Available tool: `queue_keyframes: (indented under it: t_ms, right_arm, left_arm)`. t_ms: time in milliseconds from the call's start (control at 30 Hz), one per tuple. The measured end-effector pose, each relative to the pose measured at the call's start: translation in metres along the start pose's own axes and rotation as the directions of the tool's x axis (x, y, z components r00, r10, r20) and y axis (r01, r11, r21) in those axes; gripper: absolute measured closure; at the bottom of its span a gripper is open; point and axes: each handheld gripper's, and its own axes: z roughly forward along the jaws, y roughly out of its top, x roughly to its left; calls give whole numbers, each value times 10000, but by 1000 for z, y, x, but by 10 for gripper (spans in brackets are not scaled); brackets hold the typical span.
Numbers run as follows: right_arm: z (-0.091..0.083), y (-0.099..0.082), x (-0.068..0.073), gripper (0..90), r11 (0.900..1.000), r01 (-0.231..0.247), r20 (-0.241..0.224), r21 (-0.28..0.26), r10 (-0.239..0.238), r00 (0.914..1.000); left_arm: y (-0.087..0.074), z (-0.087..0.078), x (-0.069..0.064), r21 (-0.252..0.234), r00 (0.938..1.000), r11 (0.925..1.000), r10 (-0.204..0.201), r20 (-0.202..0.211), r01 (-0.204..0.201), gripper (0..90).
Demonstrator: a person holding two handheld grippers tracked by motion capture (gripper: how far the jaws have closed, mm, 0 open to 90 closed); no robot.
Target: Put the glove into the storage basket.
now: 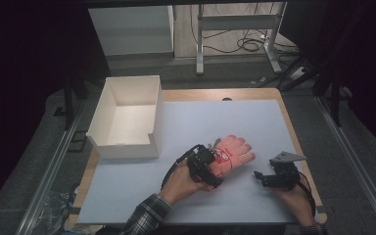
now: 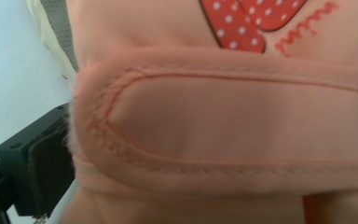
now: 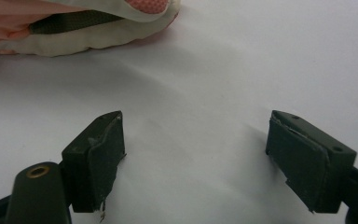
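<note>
My left gripper [image 1: 214,169] is clamped on the wrist strap of the pink glove [image 1: 232,152], which lies flat near the middle of the table [image 1: 186,122]. My right gripper [image 1: 262,178] rests nearby, jaws wide apart, holding nothing.

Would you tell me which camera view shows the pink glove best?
The high view: the whole pink glove lies flat on the table, fingers spread. The left gripper view gives only a blurred close-up of its wrist strap; the right gripper view catches just its edge.
</note>
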Motion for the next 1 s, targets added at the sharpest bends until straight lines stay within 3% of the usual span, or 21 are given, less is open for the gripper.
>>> queue_keyframes:
  t_ms: [233, 300, 500, 633, 767, 867, 1000]
  right_arm:
    - [0, 0, 0, 197, 10000, -8, 7, 0, 8, 10000]
    - [0, 0, 0, 197, 10000, -8, 11, -3, 8, 10000]
    - [0, 0, 0, 197, 10000, -4, 13, -3, 4, 10000]
    - [0, 0, 0, 197, 10000, -2, 15, -4, 2, 10000]
    - [0, 0, 0, 197, 10000, 2, 12, -1, -2, 10000]
    - [0, 0, 0, 197, 10000, 6, 11, 1, -6, 10000]
    - [0, 0, 0, 197, 10000, 9, 8, 1, -9, 10000]
  left_arm:
    - [-6, 11, -3, 168, 9998, 9997, -177, -110, 178, 0]
    - [-6, 11, -4, 177, 9995, 9998, -128, -304, 133, 3]
    - [-4, 9, -6, 267, 9962, 9983, -503, -710, 523, 106]
    - [-2, 4, -3, 459, 9978, 9982, -359, -554, 385, 206]
    - [-6, -4, 2, 110, 9995, 9999, 34, -311, -30, 355]
    - [-8, -9, 8, -148, 10000, 9999, -87, 0, 87, 447]
    - [-8, -11, 10, -250, 10000, 9997, -58, 56, 60, 507]
